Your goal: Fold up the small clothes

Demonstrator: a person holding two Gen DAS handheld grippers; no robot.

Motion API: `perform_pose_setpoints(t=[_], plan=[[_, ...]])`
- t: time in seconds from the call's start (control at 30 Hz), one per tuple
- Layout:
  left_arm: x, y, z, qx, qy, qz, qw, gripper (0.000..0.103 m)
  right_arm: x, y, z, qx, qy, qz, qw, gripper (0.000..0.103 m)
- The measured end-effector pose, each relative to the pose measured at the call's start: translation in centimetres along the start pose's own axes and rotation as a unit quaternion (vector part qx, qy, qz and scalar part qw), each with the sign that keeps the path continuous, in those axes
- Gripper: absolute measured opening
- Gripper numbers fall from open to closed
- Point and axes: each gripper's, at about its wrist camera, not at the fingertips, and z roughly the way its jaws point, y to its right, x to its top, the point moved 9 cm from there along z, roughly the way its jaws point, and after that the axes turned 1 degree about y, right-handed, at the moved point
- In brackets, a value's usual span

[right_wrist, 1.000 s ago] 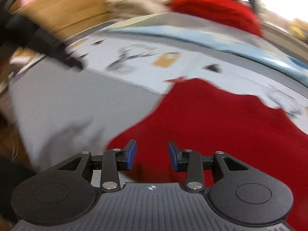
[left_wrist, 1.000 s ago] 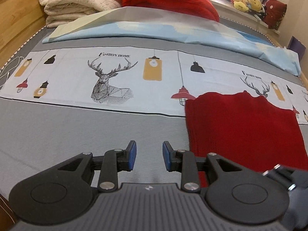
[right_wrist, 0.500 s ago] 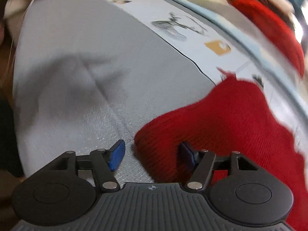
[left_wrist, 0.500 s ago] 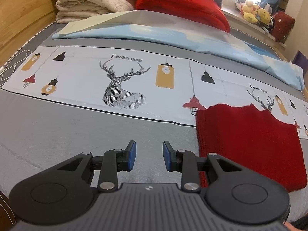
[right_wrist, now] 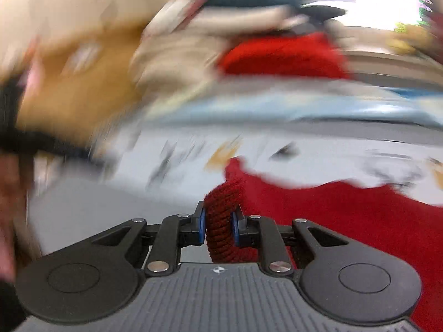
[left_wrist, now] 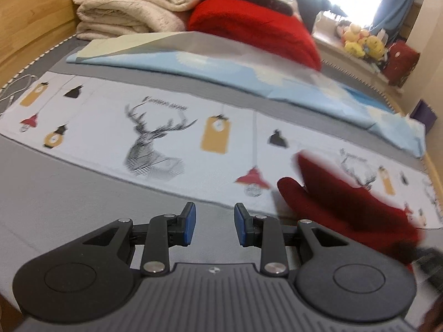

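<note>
Left wrist view: bed (left_wrist: 83, 193) w/ grey sheet & deer-print strip, cream blankets (left_wrist: 133, 5) stacked at far end. Red knit garment (left_wrist: 346, 210) lies on bed at right, near corner lifted. Left gripper (left_wrist: 214, 228) hovers over grey sheet beside it, jaws apart, nothing btwn them. Right wrist view, blurred: right gripper (right_wrist: 218, 228) jaws closing, clamped on bunched fold of garment's edge.
</note>
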Motion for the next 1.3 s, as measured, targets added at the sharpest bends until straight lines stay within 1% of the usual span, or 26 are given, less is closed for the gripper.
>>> perform_pose_setpoints(t=[0.07,0.1,0.2,0.23,0.27,0.33,0.37,0.4,0.43,0.47,0.5,0.57,0.63,0.7,0.73,0.77,0.87,0.9,0.93,1.0,1.03,1.1,1.17,1.2,1.27,1.3], plan=[[0.5,2.0,0.1,-0.015,0.004,-0.005,0.9999,0.034,2.4,5.8,-4.7,-0.040,0.041,0.075,0.996,0.018],[0.7,3.3,0.3,-0.023,0.005,-0.006,0.9997,0.034,3.0,8.5,-6.8,-0.066,0.052,0.095,0.992,0.018],[0.5,7.4,1.0,-0.043,0.001,0.004,0.9991,0.034,2.7,16.3,-12.9,-0.154,0.056,0.143,0.976,0.018],[0.3,8.8,1.3,-0.049,-0.001,0.010,0.9988,0.034,1.8,18.5,-14.2,-0.177,0.044,0.161,0.970,0.018],[0.0,10.5,1.5,-0.056,-0.002,0.021,0.9982,0.034,0.2,21.0,-15.2,-0.204,0.016,0.181,0.962,0.018],[-0.5,13.0,1.9,-0.066,-0.004,0.041,0.9970,0.034,-4.3,25.4,-15.8,-0.239,-0.073,0.216,0.944,0.021],[-0.9,14.2,2.2,-0.069,-0.006,0.051,0.9963,0.034,-6.8,27.4,-16.1,-0.254,-0.107,0.246,0.930,0.024],[-1.4,15.2,2.6,-0.071,-0.009,0.059,0.9957,0.034,-8.7,29.1,-16.6,-0.267,-0.138,0.286,0.910,0.025],[-1.9,16.1,3.0,-0.073,-0.015,0.065,0.9951,0.034,-9.5,30.4,-17.3,-0.270,-0.138,0.320,0.898,0.026],[-2.5,16.7,3.3,-0.075,-0.021,0.069,0.9946,0.034,-9.2,30.8,-17.8,-0.269,-0.118,0.321,0.900,0.026],[-3.0,17.4,3.6,-0.080,-0.027,0.071,0.9939,0.034,-8.2,31.1,-18.5,-0.274,-0.095,0.304,0.907,0.027],[-3.9,18.6,4.2,-0.091,-0.039,0.077,0.9921,0.034,-6.3,31.3,-19.3,-0.277,-0.048,0.274,0.920,0.037],[-4.7,19.8,4.7,-0.099,-0.044,0.089,0.9901,0.034,-5.2,31.3,-18.8,-0.241,-0.025,0.278,0.930,0.040],[-5.6,20.9,5.2,-0.100,-0.048,0.109,0.9878,0.034,-4.8,30.8,-16.4,-0.199,-0.037,0.266,0.942,0.045],[-5.9,21.3,5.5,-0.100,-0.051,0.116,0.9870,0.035,-5.0,30.4,-14.9,-0.184,-0.051,0.254,0.948,0.050],[-6.4,21.8,5.7,-0.100,-0.054,0.121,0.9861,0.035,-5.3,30.2,-13.6,-0.174,-0.068,0.242,0.952,0.050],[-7.5,23.0,6.2,-0.109,-0.062,0.131,0.9834,0.035,-7.1,30.0,-10.1,-0.155,-0.128,0.233,0.951,0.050],[-7.8,23.5,6.3,-0.113,-0.064,0.135,0.9823,0.035,-7.4,30.3,-9.2,-0.154,-0.141,0.230,0.951,0.050],[-8.1,23.9,6.4,-0.118,-0.066,0.138,0.9812,0.035,-7.8,30.5,-8.8,-0.159,-0.148,0.224,0.950,0.048],[-8.9,24.9,6.5,-0.131,-0.072,0.140,0.9787,0.036,-8.0,29.7,-8.7,-0.160,-0.154,0.219,0.950,0.025],[-9.2,25.4,6.6,-0.141,-0.077,0.136,0.9775,0.038,-7.8,29.5,-8.8,-0.153,-0.147,0.224,0.951,0.019],[-10.0,26.8,6.7,-0.170,-0.089,0.128,0.9729,0.038,-6.4,29.0,-10.3,-0.144,-0.110,0.234,0.955,0.017],[-10.8,28.6,6.7,-0.200,-0.100,0.128,0.9664,0.038,-5.0,28.2,-12.1,-0.117,-0.066,0.252,0.958,0.016],[-11.2,29.4,6.8,-0.213,-0.104,0.129,0.9628,0.038,-4.8,28.2,-13.0,-0.110,-0.055,0.254,0.959,0.016],[-12.2,30.7,6.9,-0.232,-0.116,0.134,0.9564,0.041,-5.3,28.2,-14.4,-0.120,-0.058,0.243,0.961,0.016],[-12.8,31.4,7.1,-0.241,-0.122,0.136,0.9533,0.042,-5.9,28.6,-14.7,-0.131,-0.073,0.237,0.960,0.016]])
